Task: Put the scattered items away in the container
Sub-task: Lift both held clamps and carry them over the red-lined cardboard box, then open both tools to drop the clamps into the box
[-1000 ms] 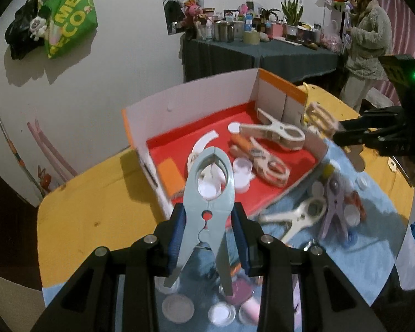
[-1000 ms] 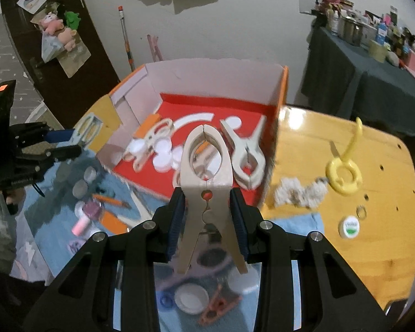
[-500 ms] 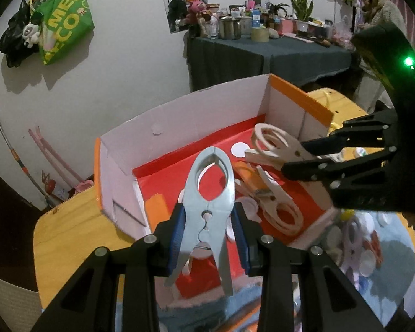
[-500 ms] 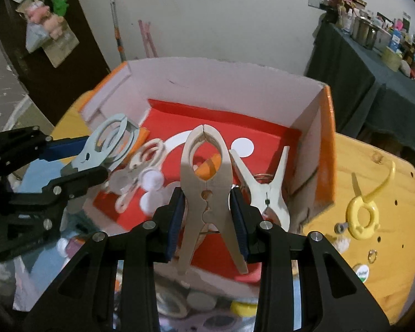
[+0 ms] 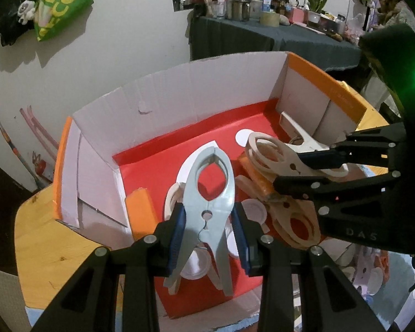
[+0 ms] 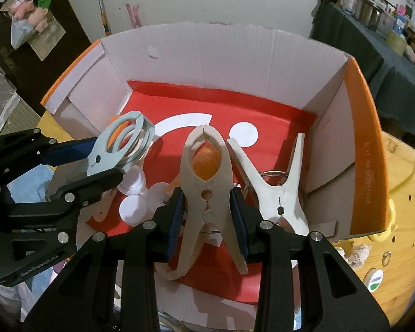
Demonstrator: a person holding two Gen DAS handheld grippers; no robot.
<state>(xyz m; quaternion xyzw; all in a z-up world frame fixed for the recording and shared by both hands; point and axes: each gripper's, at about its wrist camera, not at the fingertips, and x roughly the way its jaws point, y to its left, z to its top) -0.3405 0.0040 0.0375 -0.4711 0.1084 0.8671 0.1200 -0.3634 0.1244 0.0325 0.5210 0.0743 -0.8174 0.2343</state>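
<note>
Both tools are over the open cardboard box, so the step in hand looks like the drop-off. The left tool is clamped on a grey clip, its blue pads pressing the clip's waist, with the clip's ringed nose pointing ahead over the box's red floor. The right tool is clamped the same way on a beige clip, which hangs above the floor with an orange item showing through its loop. Just right of that tool a white clip already lies against the box's side wall; ahead and left of it sit white caps, close under the left tool's grey clip. Seen from the left tool, the right one reaches in from the right, above more beige clips on the floor. The next move, I judge, calls for each tool to part its fingers so the clips fall inside. More small items seem to remain on the blue cloth beyond the box, on the wooden bench.
</note>
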